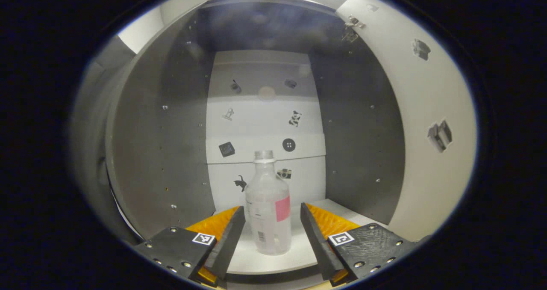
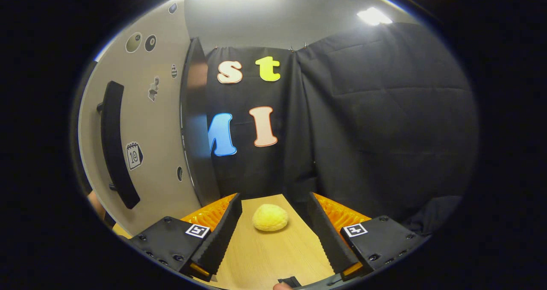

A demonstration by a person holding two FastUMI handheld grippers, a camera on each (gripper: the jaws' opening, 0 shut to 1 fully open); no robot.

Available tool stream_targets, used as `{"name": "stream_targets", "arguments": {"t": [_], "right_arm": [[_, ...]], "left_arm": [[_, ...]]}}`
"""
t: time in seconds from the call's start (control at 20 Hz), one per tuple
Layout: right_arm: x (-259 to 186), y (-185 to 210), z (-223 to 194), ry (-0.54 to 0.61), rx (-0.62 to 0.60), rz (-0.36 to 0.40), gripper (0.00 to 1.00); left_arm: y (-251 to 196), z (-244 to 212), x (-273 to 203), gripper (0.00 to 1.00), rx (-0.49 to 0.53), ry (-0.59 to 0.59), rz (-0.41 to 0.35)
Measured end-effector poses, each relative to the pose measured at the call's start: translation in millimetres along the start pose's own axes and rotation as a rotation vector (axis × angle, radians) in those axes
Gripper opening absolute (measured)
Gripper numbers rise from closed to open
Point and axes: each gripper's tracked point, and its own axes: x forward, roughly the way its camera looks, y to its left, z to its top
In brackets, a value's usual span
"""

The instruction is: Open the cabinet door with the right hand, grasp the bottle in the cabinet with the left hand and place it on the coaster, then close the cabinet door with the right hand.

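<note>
Left gripper (image 1: 272, 219) fingers apart, flanking without touching bottle (image 1: 268, 204): translucent, upright, pale cap, pink label patch, standing near front edge of cabinet shelf (image 1: 273, 262). Right gripper (image 2: 275, 221) fingers apart over wooden tabletop (image 2: 265, 255); yellow rounded lump (image 2: 270, 217) between them, untouched. Cabinet door (image 2: 158, 136) open at left.

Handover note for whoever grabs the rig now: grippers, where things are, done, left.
Left hand-held gripper: open, fingers either side of the bottle, not pressing it.
Right hand-held gripper: open, holds nothing, over the wooden table near a yellow ball.
Bottle stands upright on the cabinet shelf.
Cabinet door is open, handle free.
Done: door opened.
Left: grasp bottle, place on coaster, close door.
</note>
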Motion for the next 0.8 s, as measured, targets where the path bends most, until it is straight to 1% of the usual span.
{"name": "stream_targets", "arguments": {"t": [0.1,0.15,0.25,0.3,0.35,0.4,0.45,0.5,0.6,0.75,0.8], "right_arm": [[5.4,1.1,-1.4,0.009,-0.004,-0.014,0.98],[9.0,2.4,-0.4,0.011,-0.005,-0.016,0.93],[14.6,6.6,-0.5,0.014,-0.012,-0.013,0.93],[16.4,8.1,-0.9,0.015,-0.02,-0.012,0.93],[17.8,9.0,-1.4,0.017,-0.027,-0.01,0.93],[18.9,10.6,-1.5,0.019,-0.034,-0.006,0.98],[19.7,11.6,-1.6,0.022,-0.039,-0.001,0.93],[21.0,12.9,-1.9,0.023,-0.039,0.006,0.93],[20.7,14.3,-1.5,0.023,-0.033,0.021,0.93],[18.1,14.8,-1.1,0.025,-0.03,0.047,0.93],[16.6,15.7,-0.8,0.024,-0.031,0.057,0.93]], "left_arm": [[-0.5,-15.3,17.6,0.81,-0.009,0.028,-0.016],[-1.1,-19.9,22.5,0.81,-0.011,0.04,-0.022],[-1.3,-28.2,32.8,0.81,-0.009,0.057,-0.026],[-0.2,-31.1,36.6,0.79,-0.003,0.061,-0.025],[2.3,-32.5,38.8,0.79,0.012,0.07,-0.014],[4.2,-34.0,38.3,0.83,0.024,0.072,-0.007],[4.6,-30.9,38.0,0.79,0.022,0.07,-0.006],[5.8,-28.7,33.8,0.74,0.009,0.059,-0.006],[12.0,-19.2,17.5,0.74,-0.015,0.032,0.003],[23.0,-11.7,-11.2,0.74,-0.02,0.006,0.027],[26.5,-10.8,-22.7,0.76,-0.022,-0.001,0.035]]}}
